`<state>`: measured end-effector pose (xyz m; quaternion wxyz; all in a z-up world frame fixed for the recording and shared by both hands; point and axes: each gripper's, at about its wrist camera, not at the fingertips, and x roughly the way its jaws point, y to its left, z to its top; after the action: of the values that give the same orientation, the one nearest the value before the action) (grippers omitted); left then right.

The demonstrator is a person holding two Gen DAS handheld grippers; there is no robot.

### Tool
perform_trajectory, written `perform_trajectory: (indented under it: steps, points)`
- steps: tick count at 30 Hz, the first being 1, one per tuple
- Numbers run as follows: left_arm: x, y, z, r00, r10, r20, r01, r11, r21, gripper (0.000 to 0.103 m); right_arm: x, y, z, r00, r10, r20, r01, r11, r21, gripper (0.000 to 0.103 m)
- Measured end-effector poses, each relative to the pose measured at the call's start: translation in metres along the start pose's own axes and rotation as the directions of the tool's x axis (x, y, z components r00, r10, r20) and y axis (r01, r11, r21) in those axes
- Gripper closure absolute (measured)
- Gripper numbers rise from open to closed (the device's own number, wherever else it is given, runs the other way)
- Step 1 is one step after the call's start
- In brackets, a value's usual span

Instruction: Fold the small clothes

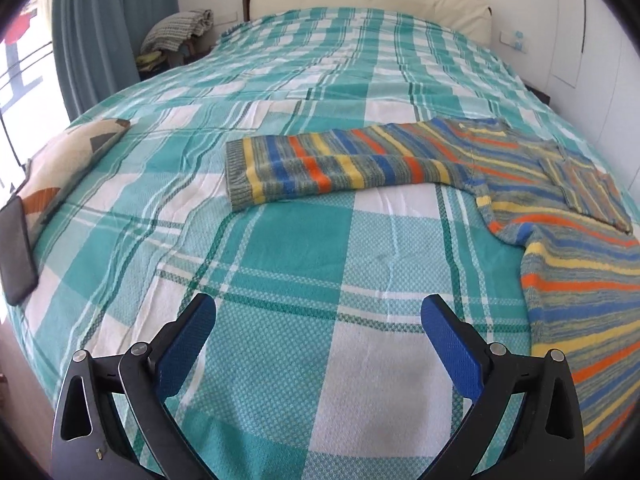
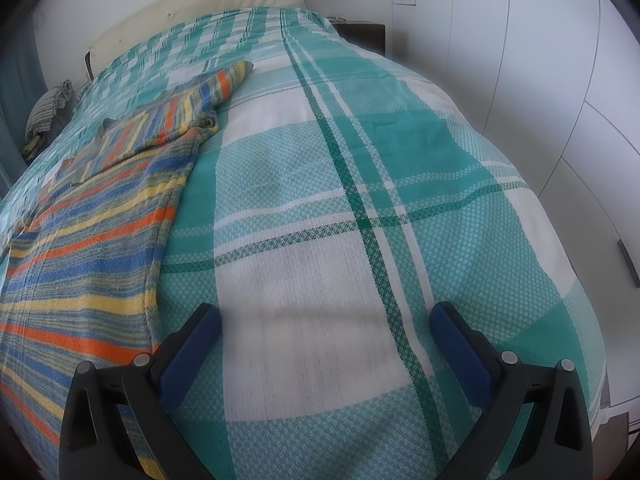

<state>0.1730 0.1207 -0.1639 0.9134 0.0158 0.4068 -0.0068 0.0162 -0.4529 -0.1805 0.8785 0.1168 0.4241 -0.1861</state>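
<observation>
Striped sweater point(image 1: 560, 216) lies flat on bed, right side of frame in left wrist view; left side of frame in right wrist view point(image 2: 88, 236). Stripes orange, blue, yellow, grey-green. One sleeve point(image 1: 340, 168) stretched out toward frame centre in left view, cuff at its left end. Other sleeve point(image 2: 208, 92) runs to upper centre-left in right view, partly folded over the body. Body hem reaches lower frame edge in both views.

Bed cover point(image 1: 280, 264): teal/white plaid, a few creases. Headboard point(image 1: 400, 0) cream, top of frame.

Left gripper point(image 1: 319, 318): jaws spread wide, holding nothing, over bare cover near sweater's edge. Right gripper point(image 2: 326, 326): jaws spread wide, holding nothing; left finger point(image 2: 192, 344) just beside sweater's edge, contact can't be told.

Far left, left view: patterned cushion point(image 1: 68, 168), dark phone point(image 1: 16, 248) lying against it. Curtain point(image 1: 104, 32) upper left. Wardrobe doors point(image 2: 540, 80) right side, right view.
</observation>
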Motion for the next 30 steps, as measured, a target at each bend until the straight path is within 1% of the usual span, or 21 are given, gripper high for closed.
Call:
perform_trajectory:
  steps: [2, 3, 4, 5, 6, 8, 12, 30]
  points:
    - [0.026, 0.008, 0.008, 0.998, 0.053, -0.020, -0.053, 0.999, -0.003, 0.000, 0.000, -0.001, 0.000, 1.000, 0.001, 0.001, -0.001, 1.000, 0.000, 0.000]
    - [0.045, 0.012, 0.006, 0.995, 0.080, -0.066, -0.080, 0.997, 0.000, 0.000, 0.000, 0.000, 0.000, 1.000, 0.003, 0.000, -0.003, 1.000, 0.001, 0.000]
    - [0.061, 0.018, 0.002, 0.994, 0.039, -0.098, -0.040, 0.999, -0.013, 0.000, 0.000, 0.000, 0.000, 1.000, 0.003, 0.000, -0.003, 1.000, 0.001, 0.000]
    - [0.063, 0.025, -0.001, 0.997, -0.004, -0.074, 0.001, 0.999, -0.044, 0.000, 0.000, 0.000, 0.001, 1.000, 0.004, 0.001, -0.004, 1.000, 0.002, 0.000]
    - [0.056, 0.030, -0.003, 0.999, -0.029, -0.044, 0.026, 0.997, -0.069, 0.000, 0.000, 0.000, 0.001, 1.000, 0.002, 0.001, -0.002, 1.000, 0.001, 0.000]
    - [0.052, 0.030, -0.008, 1.000, -0.024, -0.021, 0.022, 0.997, -0.073, 0.000, 0.000, -0.001, 0.001, 1.000, 0.004, 0.002, -0.004, 1.000, 0.002, 0.000]
    - [0.053, 0.024, -0.008, 1.000, 0.006, -0.028, -0.007, 0.999, -0.051, 0.000, 0.000, 0.000, 0.001, 1.000, 0.004, 0.001, -0.004, 1.000, 0.001, 0.000]
    - [0.052, 0.024, -0.008, 1.000, 0.002, -0.029, -0.004, 0.998, -0.055, 0.000, 0.001, -0.001, 0.002, 1.000, 0.004, 0.003, -0.004, 1.000, 0.001, 0.000]
